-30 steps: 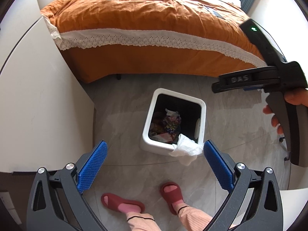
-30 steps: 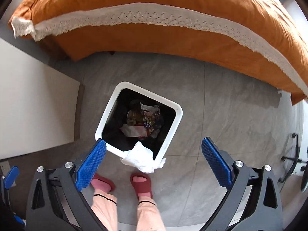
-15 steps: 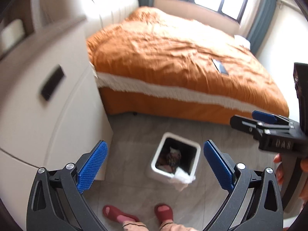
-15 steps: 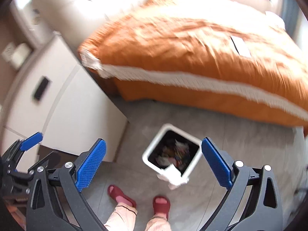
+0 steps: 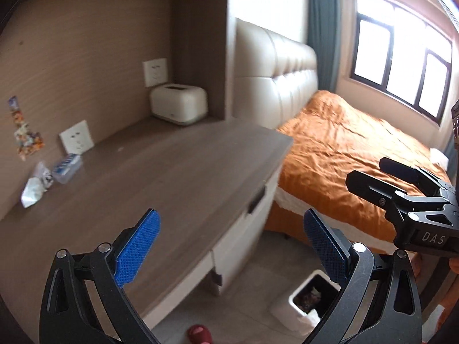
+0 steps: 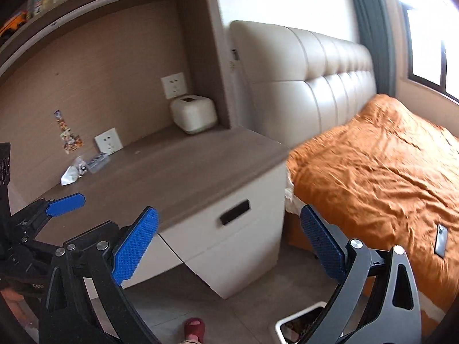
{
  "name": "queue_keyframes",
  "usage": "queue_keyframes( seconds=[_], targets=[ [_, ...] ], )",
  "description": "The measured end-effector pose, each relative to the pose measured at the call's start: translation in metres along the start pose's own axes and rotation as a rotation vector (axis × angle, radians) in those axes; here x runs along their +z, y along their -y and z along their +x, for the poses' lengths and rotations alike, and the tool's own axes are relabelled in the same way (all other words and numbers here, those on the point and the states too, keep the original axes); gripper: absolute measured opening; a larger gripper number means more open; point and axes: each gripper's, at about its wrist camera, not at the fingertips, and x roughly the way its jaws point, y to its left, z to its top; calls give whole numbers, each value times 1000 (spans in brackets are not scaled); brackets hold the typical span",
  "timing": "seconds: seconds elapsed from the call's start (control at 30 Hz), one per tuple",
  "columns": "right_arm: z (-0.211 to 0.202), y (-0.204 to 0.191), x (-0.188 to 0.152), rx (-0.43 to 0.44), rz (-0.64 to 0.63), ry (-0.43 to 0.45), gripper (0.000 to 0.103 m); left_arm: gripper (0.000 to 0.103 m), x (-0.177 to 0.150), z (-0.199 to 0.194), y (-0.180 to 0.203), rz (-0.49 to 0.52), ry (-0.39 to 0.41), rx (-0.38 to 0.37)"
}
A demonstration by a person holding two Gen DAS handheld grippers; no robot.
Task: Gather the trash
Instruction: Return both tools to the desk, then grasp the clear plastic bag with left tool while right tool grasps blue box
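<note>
- The left gripper (image 5: 229,240) is spread wide with nothing between its blue pads (image 5: 137,248); it hangs above the front edge of a grey-brown wooden desktop (image 5: 160,177).
- The right gripper (image 6: 229,238) is likewise wide open and empty, over the desk's white drawer unit (image 6: 238,246) with its dark slot handle.
- Beyond the left gripper's left finger, far back against the wood-grain wall panel, a crumpled white wrapper (image 5: 33,190) lies on the desktop, touching a small clear plastic box (image 5: 67,167) (blurred, contents unclear).
- A colourful torn packet (image 5: 24,130) sits against the panel above them, beside a white wall socket (image 5: 76,137).
- Straight ahead of the left gripper, in the back corner, stands a cream tissue box (image 5: 179,104) under a second socket.
- Below the left gripper's right finger, on the grey tiled floor, a white square trash bin (image 5: 308,301) holds mixed rubbish, with white tissue draped over its near rim.
- To the right of both grippers is a bed with an orange cover (image 6: 387,172), a padded cream headboard (image 6: 309,86), and a phone (image 6: 441,239) lying on the cover.
- A red slipper (image 6: 195,326) shows at the bottom edge, between the right gripper's fingers.
</note>
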Motion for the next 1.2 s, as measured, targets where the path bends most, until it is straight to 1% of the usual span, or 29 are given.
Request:
queue_keyframes(
  seconds=[0.07, 0.17, 0.27, 0.33, 0.37, 0.47, 0.53, 0.67, 0.7, 0.77, 0.87, 0.97, 1.07, 1.13, 1.2],
  targets=[
    [7, -25, 18, 56, -40, 5, 99, 98, 5, -12, -29, -46, 27, 60],
    [24, -70, 37, 134, -106, -12, 99, 98, 11, -23, -70, -95, 43, 132],
    [47, -120, 53, 220, -173, -22, 99, 98, 16, -29, -113, -132, 51, 192],
    [63, -152, 60, 259, -209, -26, 99, 98, 19, -31, -139, -147, 54, 212],
    [73, -169, 63, 278, -226, -34, 99, 98, 20, -30, -156, -152, 59, 234],
    [108, -216, 75, 319, -253, -65, 99, 98, 25, -19, -203, -173, 43, 281],
    [132, -239, 82, 330, -256, -89, 99, 98, 29, -8, -233, -185, 35, 303],
    [187, -271, 96, 339, -247, -148, 99, 98, 33, 20, -292, -179, -5, 349],
    [202, -280, 99, 337, -245, -158, 99, 98, 34, 29, -307, -178, -23, 353],
    [225, -294, 103, 327, -258, -162, 99, 98, 35, 43, -334, -173, -28, 357],
    [258, -310, 103, 327, -281, -182, 99, 98, 35, 64, -362, -169, -61, 356],
    [290, -327, 99, 323, -315, -218, 99, 98, 32, 84, -381, -168, -102, 356],
    [319, -340, 91, 312, -357, -255, 99, 98, 30, 102, -395, -185, -134, 328],
    [337, -346, 86, 320, -366, -285, 99, 98, 28, 112, -401, -175, -156, 329],
    [353, -350, 83, 309, -381, -314, 99, 98, 28, 125, -406, -164, -183, 312]
  ],
)
